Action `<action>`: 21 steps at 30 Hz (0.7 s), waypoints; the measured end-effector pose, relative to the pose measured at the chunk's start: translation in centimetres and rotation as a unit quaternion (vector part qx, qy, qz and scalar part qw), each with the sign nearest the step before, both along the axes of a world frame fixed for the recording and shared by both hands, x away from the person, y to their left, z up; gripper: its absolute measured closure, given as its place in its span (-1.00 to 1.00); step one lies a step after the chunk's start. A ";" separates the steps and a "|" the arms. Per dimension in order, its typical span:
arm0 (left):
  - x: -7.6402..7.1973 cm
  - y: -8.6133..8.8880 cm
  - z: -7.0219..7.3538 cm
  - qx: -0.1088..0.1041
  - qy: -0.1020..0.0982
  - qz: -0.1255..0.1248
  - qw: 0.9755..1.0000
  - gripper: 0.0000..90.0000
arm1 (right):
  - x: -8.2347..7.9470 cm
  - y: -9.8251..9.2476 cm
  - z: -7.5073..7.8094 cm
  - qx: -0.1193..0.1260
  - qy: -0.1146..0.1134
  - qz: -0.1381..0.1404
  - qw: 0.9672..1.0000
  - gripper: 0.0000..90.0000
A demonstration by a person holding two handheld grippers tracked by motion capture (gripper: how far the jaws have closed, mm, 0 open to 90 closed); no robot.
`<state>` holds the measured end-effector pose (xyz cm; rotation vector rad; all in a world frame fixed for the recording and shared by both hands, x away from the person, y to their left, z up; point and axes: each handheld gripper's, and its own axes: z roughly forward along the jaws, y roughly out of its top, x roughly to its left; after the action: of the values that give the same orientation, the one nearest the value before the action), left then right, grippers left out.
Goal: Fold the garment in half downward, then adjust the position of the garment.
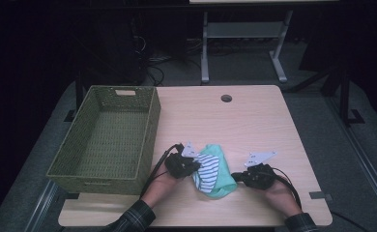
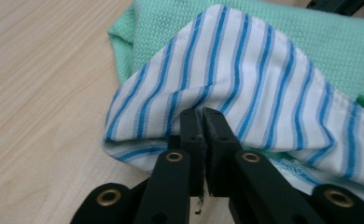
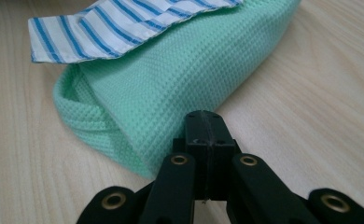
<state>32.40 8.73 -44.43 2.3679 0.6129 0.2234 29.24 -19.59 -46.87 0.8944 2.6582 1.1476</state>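
A white cloth with blue stripes [image 1: 209, 170] lies on top of a mint green waffle cloth [image 1: 224, 184] near the table's front edge. My left gripper [image 1: 196, 164] comes in from the left. In the left gripper view the left gripper [image 2: 203, 114] has its jaws shut on a raised fold of the striped cloth [image 2: 245, 79], with the green cloth [image 2: 311, 42] behind. My right gripper [image 1: 234, 177] sits at the green cloth's right edge. In the right gripper view the right gripper [image 3: 206, 116] is shut, its tips against the folded green cloth [image 3: 180, 74], under the striped cloth [image 3: 110, 23].
An olive woven basket [image 1: 148, 140] stands on the left part of the wooden table [image 1: 254, 125], close to my left hand. A round cable hole [image 1: 226, 98] is near the far edge. Desk legs and cables stand on the floor beyond.
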 end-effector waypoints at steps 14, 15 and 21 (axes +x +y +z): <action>-0.1 -0.4 2.9 0.013 0.028 -0.048 0.998 -0.11 | -1.2 -4.1 -0.2 0.008 -0.027 -0.087 0.996 -0.21; -0.1 -0.6 2.9 0.015 0.030 -0.049 0.998 -0.17 | -1.2 -4.3 -0.3 0.006 -0.028 -0.093 0.995 -0.30; 0.2 -1.8 2.8 0.046 0.030 -0.075 0.996 -0.44 | -1.4 -4.9 -0.9 -0.001 -0.034 -0.119 0.992 -0.59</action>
<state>32.61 6.91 -41.63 2.5043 0.4585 0.1171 27.81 -24.48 -47.75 1.1145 2.4174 1.0975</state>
